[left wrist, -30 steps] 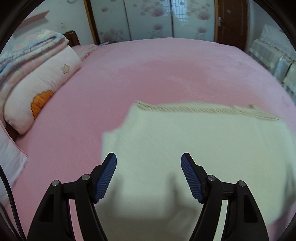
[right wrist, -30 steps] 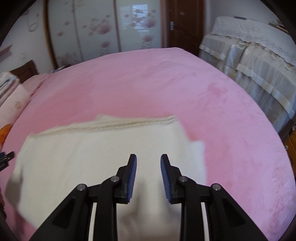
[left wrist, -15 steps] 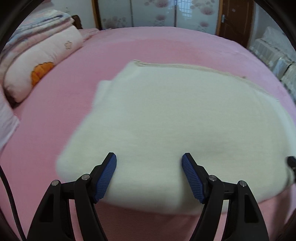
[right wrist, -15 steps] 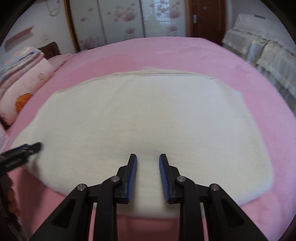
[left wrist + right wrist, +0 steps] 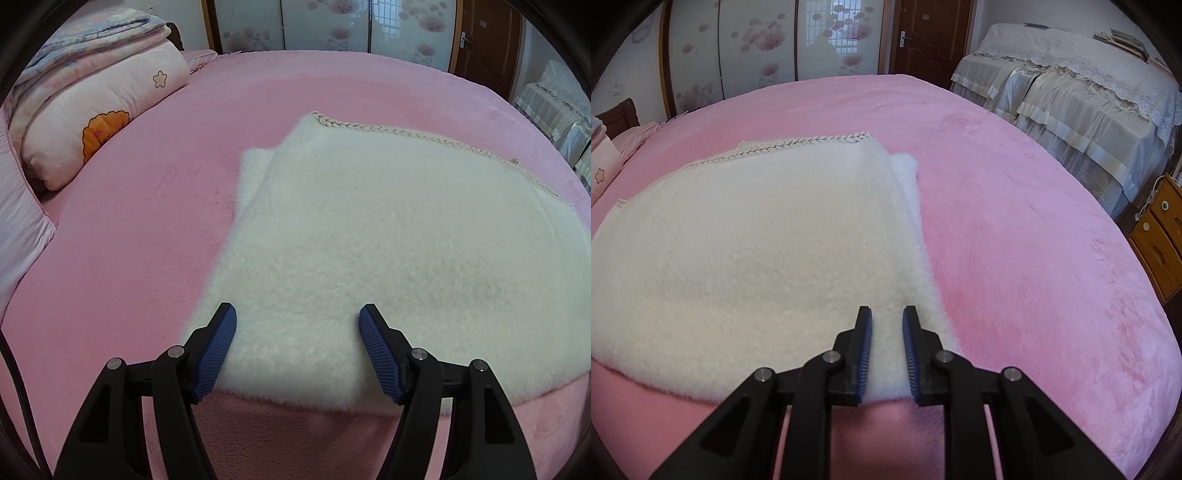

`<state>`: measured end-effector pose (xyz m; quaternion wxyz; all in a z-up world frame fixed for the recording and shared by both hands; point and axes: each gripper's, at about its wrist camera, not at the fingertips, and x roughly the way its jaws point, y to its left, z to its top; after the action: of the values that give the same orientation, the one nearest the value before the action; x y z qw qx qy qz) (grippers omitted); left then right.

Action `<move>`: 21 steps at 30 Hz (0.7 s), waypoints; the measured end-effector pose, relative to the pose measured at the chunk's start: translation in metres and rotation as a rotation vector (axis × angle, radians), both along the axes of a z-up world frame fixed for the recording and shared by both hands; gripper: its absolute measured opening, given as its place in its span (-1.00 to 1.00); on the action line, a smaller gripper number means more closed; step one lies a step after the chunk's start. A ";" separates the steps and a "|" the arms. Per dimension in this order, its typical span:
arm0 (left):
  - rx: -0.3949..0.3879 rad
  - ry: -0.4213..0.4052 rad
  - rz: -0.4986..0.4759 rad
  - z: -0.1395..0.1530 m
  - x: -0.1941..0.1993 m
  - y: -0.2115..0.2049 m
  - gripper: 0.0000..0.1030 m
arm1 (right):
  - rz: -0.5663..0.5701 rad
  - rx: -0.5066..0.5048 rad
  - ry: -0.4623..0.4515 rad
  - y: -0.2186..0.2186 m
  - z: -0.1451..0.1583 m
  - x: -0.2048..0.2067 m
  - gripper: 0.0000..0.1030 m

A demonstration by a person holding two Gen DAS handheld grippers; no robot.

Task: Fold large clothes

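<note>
A fluffy cream-white garment (image 5: 369, 240) lies folded flat on the pink bed (image 5: 129, 240), with a braided trim along its far edge and a lower layer sticking out at one far corner. My left gripper (image 5: 298, 314) is open wide and empty, over the garment's near left corner. In the right wrist view the same garment (image 5: 757, 240) fills the left half. My right gripper (image 5: 887, 314) hovers over the garment's near right corner with its jaws a narrow gap apart, holding nothing.
A rolled pink quilt with an orange print (image 5: 99, 114) and stacked bedding lie at the bed's left side. A second bed with a lace cover (image 5: 1071, 103) and a wooden drawer unit (image 5: 1156, 236) stand to the right. Wardrobe doors (image 5: 757, 48) line the far wall.
Both grippers have swung apart over the garment's near edge, the left toward its left corner and the right toward its right corner. Jaw openings are unchanged.
</note>
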<state>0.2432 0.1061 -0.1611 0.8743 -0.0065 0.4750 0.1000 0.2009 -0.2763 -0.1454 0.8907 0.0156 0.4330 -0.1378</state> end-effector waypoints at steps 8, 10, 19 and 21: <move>0.017 0.054 -0.020 0.002 0.005 -0.002 0.35 | -0.020 0.026 0.008 0.000 -0.001 -0.010 -0.65; 0.034 0.087 -0.022 0.004 0.005 -0.007 0.40 | -0.023 0.029 0.026 0.002 0.000 -0.009 -0.62; -0.089 0.131 -0.082 0.039 -0.030 -0.022 0.48 | -0.010 0.112 0.108 0.018 0.020 -0.023 -0.16; -0.105 0.121 -0.089 0.047 -0.042 -0.024 0.49 | 0.007 0.126 0.122 0.027 0.025 -0.032 -0.16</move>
<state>0.2012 0.0824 -0.1139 0.8460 -0.0248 0.5314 0.0362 0.1694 -0.2489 -0.1208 0.8604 0.0616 0.4942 -0.1079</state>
